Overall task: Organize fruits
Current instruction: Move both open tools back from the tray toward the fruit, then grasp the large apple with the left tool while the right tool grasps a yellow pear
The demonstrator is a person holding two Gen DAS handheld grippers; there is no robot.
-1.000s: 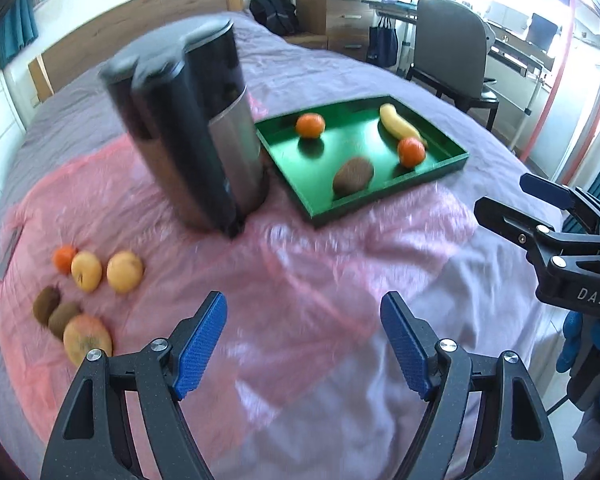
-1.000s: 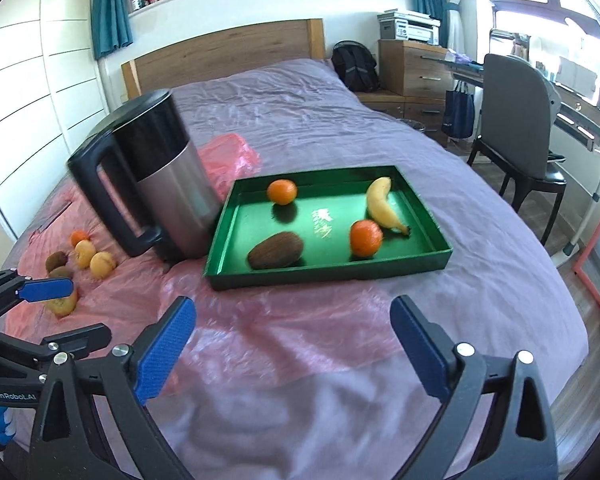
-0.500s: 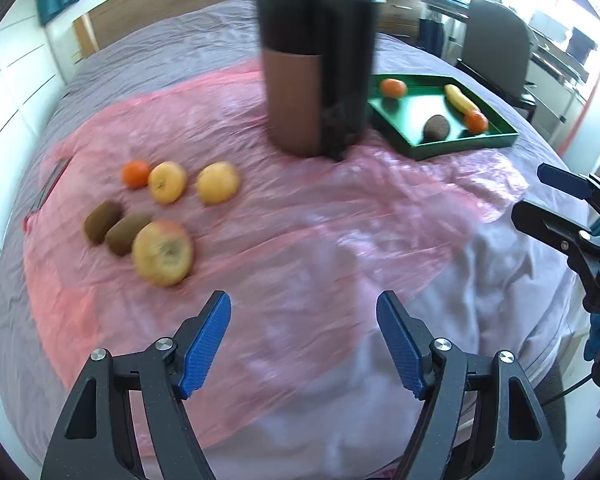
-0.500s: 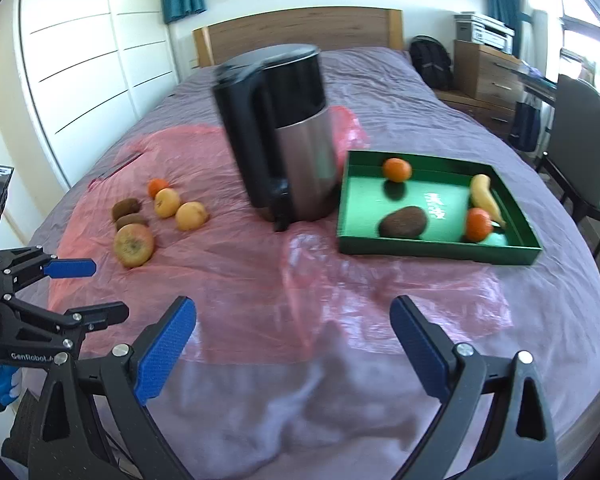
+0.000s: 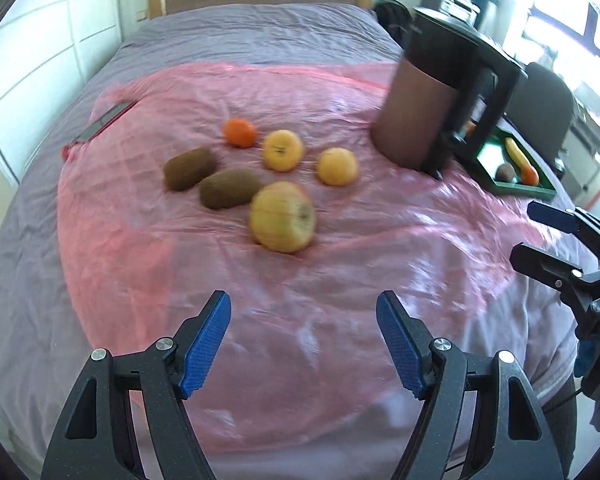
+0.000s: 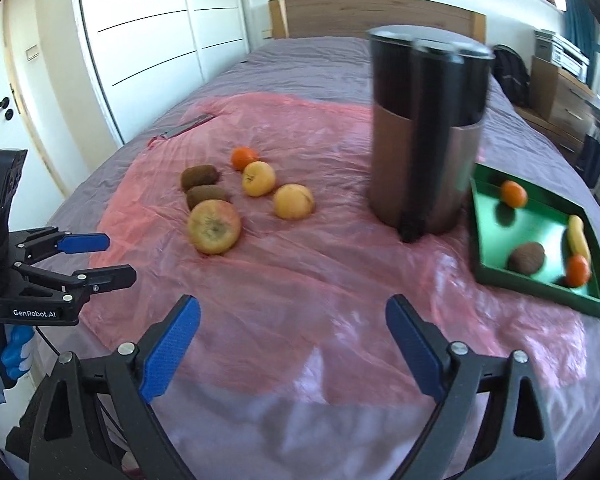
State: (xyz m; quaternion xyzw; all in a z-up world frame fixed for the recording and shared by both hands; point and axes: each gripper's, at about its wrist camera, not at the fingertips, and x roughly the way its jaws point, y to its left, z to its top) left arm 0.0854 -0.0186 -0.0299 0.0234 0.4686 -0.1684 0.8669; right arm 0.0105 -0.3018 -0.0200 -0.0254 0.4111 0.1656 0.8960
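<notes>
Loose fruit lies on a pink plastic sheet (image 5: 340, 288): a large yellow apple (image 5: 283, 217), two kiwis (image 5: 230, 188), two yellow-orange fruits (image 5: 337, 166) and a small tangerine (image 5: 240, 132). A green tray (image 6: 540, 248) at the right holds a banana (image 6: 579, 233), two tangerines (image 6: 514, 193) and a brown fruit (image 6: 527, 257). My left gripper (image 5: 304, 340) is open and empty, short of the apple. My right gripper (image 6: 292, 344) is open and empty over the sheet's near part.
A tall black and steel kettle (image 6: 426, 132) stands between the loose fruit and the tray. The sheet lies on a bed with a grey cover (image 5: 252, 36). A chair (image 5: 548, 96) and desk stand to the right, white cupboards (image 6: 140, 40) to the left.
Both grippers have swung left, from facing the tray to facing the loose fruit. The left gripper has come closer to the apple. Both stayed open and empty.
</notes>
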